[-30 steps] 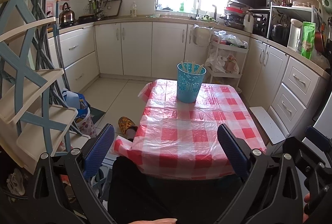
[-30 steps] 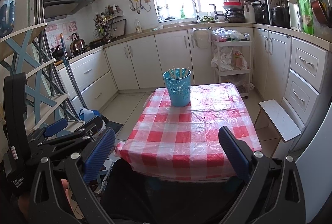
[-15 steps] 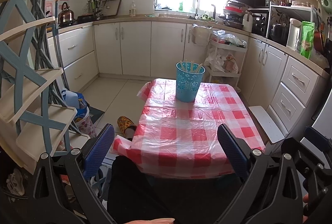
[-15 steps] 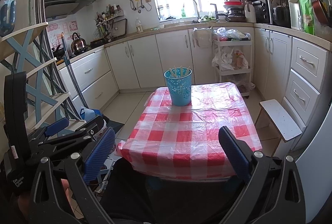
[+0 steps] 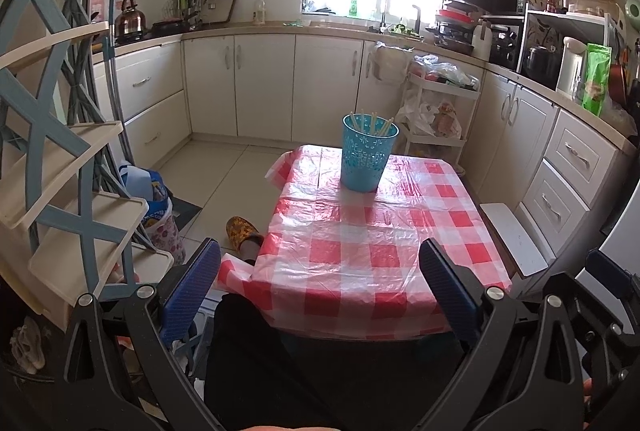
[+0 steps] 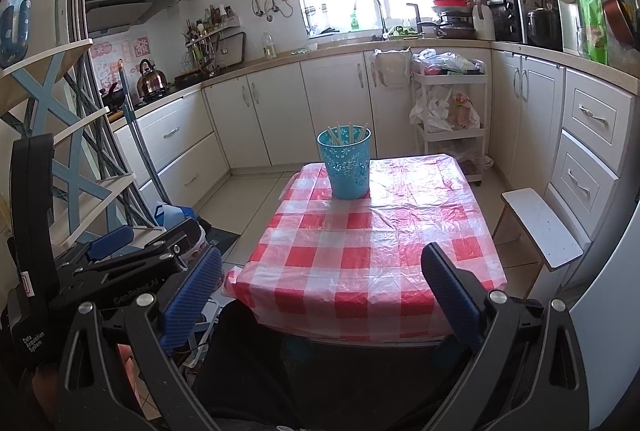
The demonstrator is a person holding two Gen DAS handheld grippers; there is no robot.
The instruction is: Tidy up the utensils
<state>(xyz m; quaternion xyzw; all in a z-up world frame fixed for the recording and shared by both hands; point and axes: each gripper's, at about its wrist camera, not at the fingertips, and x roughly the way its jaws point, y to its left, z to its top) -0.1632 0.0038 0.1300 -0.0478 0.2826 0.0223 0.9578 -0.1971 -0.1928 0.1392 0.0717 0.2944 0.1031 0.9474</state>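
A small table covered in a red-and-white checked cloth (image 5: 360, 243) stands in a kitchen. A blue perforated holder (image 5: 369, 155) sits upright near its far edge, with several pale chopsticks (image 5: 372, 123) standing inside (4 or so; the exact count is unclear). No loose utensils show on the cloth, so the sorting looks finished. The left gripper (image 5: 320, 291) and right gripper (image 6: 320, 291) both hang spread wide and empty, near the table's front edge, well apart from the holder.
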